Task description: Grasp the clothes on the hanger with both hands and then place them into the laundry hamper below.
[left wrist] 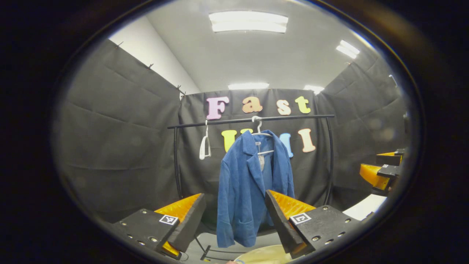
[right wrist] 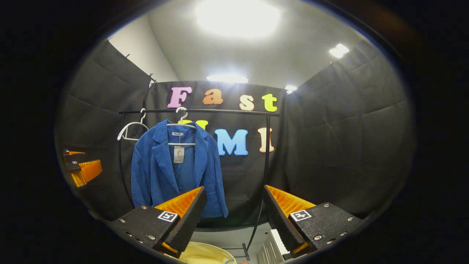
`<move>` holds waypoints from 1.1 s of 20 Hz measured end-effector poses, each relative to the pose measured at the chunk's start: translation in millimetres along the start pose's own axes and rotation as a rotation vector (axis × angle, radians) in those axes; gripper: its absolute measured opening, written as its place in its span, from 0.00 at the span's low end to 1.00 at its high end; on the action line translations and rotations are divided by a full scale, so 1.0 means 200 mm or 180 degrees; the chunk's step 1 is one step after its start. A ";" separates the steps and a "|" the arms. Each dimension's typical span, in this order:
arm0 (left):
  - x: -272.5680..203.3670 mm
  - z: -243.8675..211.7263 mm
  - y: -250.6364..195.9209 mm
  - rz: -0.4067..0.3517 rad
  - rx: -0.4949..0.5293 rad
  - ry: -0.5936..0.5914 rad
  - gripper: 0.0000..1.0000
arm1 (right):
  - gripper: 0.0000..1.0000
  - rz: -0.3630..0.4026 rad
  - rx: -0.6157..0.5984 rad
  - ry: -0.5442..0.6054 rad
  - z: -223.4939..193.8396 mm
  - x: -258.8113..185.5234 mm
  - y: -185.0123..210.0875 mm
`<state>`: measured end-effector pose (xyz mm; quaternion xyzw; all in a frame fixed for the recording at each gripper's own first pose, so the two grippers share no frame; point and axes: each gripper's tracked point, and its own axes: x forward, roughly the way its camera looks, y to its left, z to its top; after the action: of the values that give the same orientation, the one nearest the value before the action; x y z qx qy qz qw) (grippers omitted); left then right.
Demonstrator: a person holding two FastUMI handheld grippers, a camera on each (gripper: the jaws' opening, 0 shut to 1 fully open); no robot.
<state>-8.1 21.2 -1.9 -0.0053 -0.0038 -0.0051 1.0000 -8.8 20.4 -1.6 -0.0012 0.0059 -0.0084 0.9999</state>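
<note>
So in the left gripper view, an empty white hanger (left wrist: 204,146) dangles at the left end of the black rail (left wrist: 253,120). Next to it, about mid-rail, the blue jacket (left wrist: 249,187) hangs on its own white hanger (left wrist: 261,129), facing a bit sideways. The left gripper (left wrist: 234,216) sits low in front of it with fingers spread wide, gripping nothing, well short of the fabric. A pale rim at the bottom edge is probably the hamper (left wrist: 263,256), hard to say. The right gripper shows off at the far right.

In the right gripper view, the jacket hangs left of centre with a paper tag (right wrist: 178,154) at the collar. The right gripper (right wrist: 234,212) is wide open too, holding nothing.
</note>
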 end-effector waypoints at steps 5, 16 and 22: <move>0.01 0.01 0.06 0.0018 -0.0046 -0.0010 0.94 | 0.95 0.0011 0.0013 -0.0029 0.01 -0.01 0.03; 0.25 0.19 -0.03 0.0071 0.0026 -0.0168 0.94 | 0.95 0.0312 0.0086 -0.0269 0.24 0.38 0.12; 0.49 0.22 -0.19 0.0109 0.0069 -0.0204 0.95 | 0.95 0.0558 0.0203 -0.0328 0.33 0.62 0.16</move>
<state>88.4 -17.5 44.1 0.0053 -0.0358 0.0122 0.9993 115.6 49.6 63.4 0.0308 -0.0457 0.0789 0.9954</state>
